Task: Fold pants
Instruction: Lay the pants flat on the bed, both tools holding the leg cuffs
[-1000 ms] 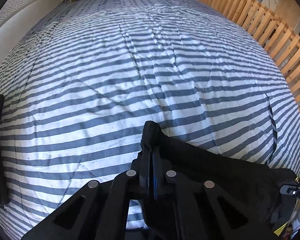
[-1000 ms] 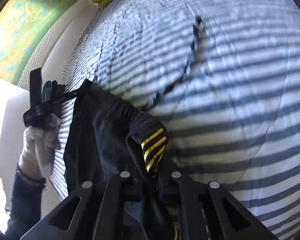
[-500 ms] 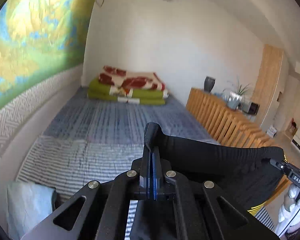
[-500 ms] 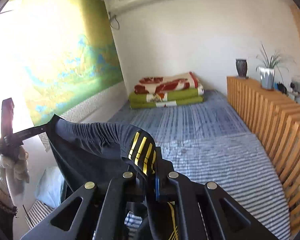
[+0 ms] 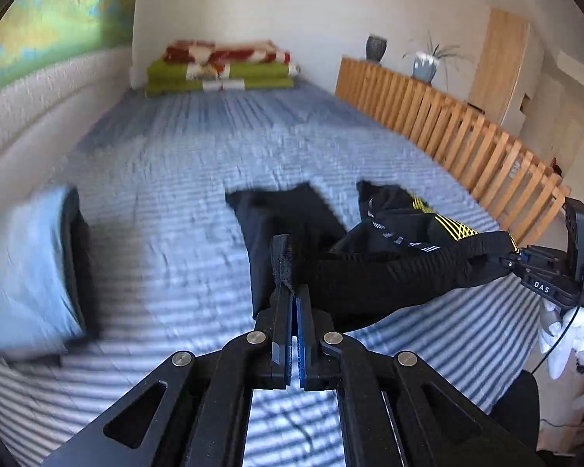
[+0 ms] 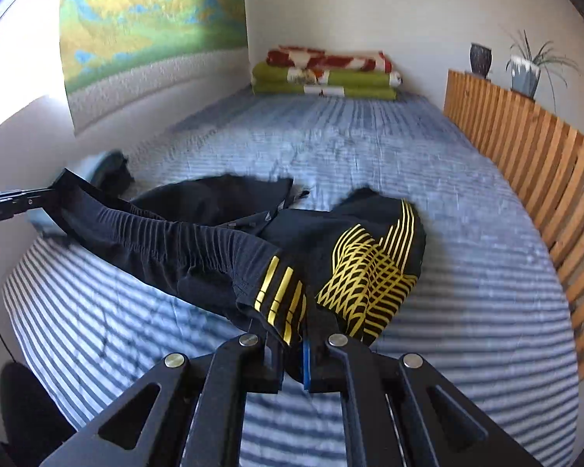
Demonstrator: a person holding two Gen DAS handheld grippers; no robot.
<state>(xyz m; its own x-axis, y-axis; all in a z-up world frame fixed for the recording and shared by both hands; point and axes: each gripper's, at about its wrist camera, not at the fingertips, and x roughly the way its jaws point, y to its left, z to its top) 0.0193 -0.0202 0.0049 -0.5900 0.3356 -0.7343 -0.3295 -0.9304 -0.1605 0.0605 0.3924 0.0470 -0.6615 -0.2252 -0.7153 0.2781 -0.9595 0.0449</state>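
— Over the near end of the striped bed (image 5: 175, 163) you have the black pants (image 6: 198, 241) stretched by the waistband between your two grippers. Where does each one sit?

— Your left gripper (image 5: 292, 295) has its jaws pressed together on the left corner of the waistband; a small tab of black fabric stands up just past the fingertips. Your right gripper (image 6: 292, 334) is clamped on the opposite corner, right where three yellow bars mark the cloth.

— And the rest of the pants?

— The waistband hangs in the air between your hands, drawn fairly taut. The legs trail away from you and lie on the bed farther out, spread apart in a loose V. The right leg, with its yellow lattice print (image 6: 370, 280), is bunched up; the left one lies flatter.

— What else is around you?

— To your left, at the near edge of the bed, a pale blue folded cloth (image 5: 23, 268) lies blurred, apart from the pants. At the far end a stack of green and red blankets (image 5: 222, 66) rests against the wall. A wooden slatted rail (image 6: 533, 171) runs down the right side, with a dark vase (image 6: 481, 58) and a potted plant (image 6: 525, 70) on top. Your gloved hand (image 5: 564, 330) shows behind the right gripper in the left camera.
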